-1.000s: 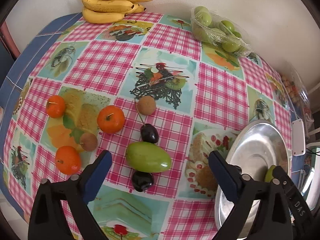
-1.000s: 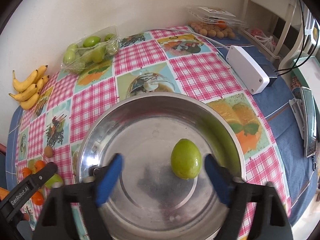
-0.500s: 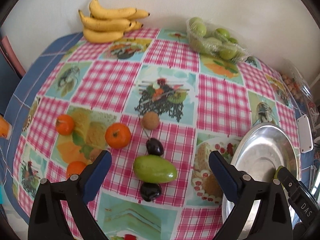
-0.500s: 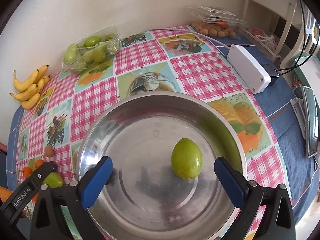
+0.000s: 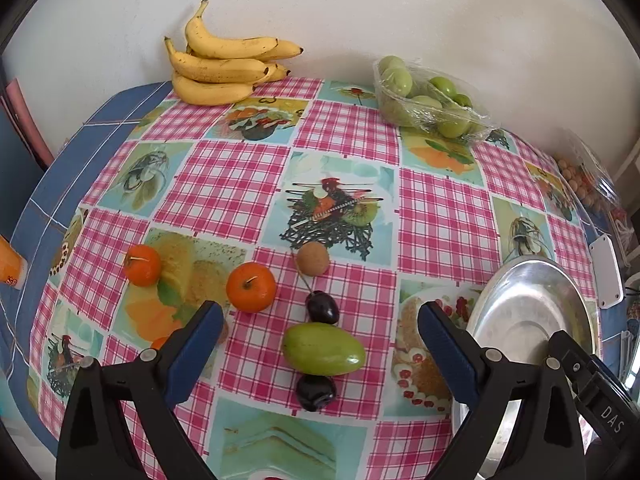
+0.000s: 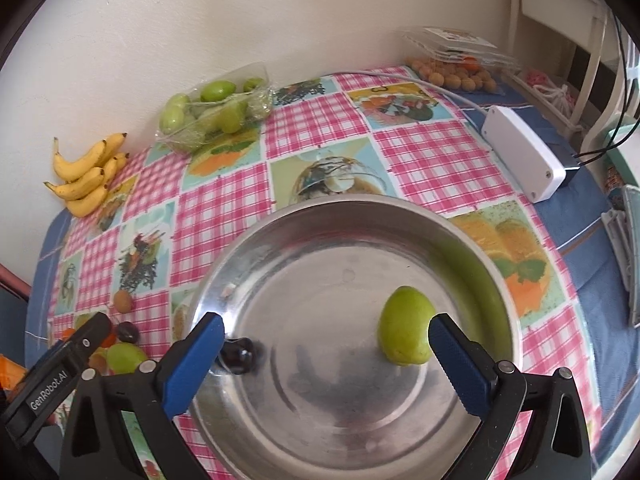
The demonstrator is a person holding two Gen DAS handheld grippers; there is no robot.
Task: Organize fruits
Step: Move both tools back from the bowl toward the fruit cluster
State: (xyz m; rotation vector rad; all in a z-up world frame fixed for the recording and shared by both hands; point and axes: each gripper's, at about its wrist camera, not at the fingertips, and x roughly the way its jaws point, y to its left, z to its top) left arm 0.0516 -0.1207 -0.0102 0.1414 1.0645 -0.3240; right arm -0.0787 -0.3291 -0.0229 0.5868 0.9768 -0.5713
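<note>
Two tongs (image 5: pixel 320 336) (image 6: pixel 326 344) wide open, green fruit (image 6: pixel 406 332) in bowl (image 6: pixel 320 216)

Pink-and-white checked tablecloth (image 5: pixel 224 188) with pale turquoise food-picture squares, blue-bordered at far left. Yellow bananas (image 5: pixel 224 68), brown-flecked, at upper centre. Pale green fruits under clear wrap (image 5: pixel 432 104) at upper right. Orange tangerine (image 5: pixel 251 287), dark purple plum (image 5: pixel 322 307), green mango (image 5: pixel 323 349) at centre. Shiny silver bowl (image 6: pixel 320 232); yellow-green fruit (image 6: pixel 404 330) inside. Blue fingertips (image 6: pixel 192 364), black frames.

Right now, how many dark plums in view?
3 dark plums: one just behind the oblong green fruit, one just in front of it, one inside the steel bowl. More may be hidden.
</note>
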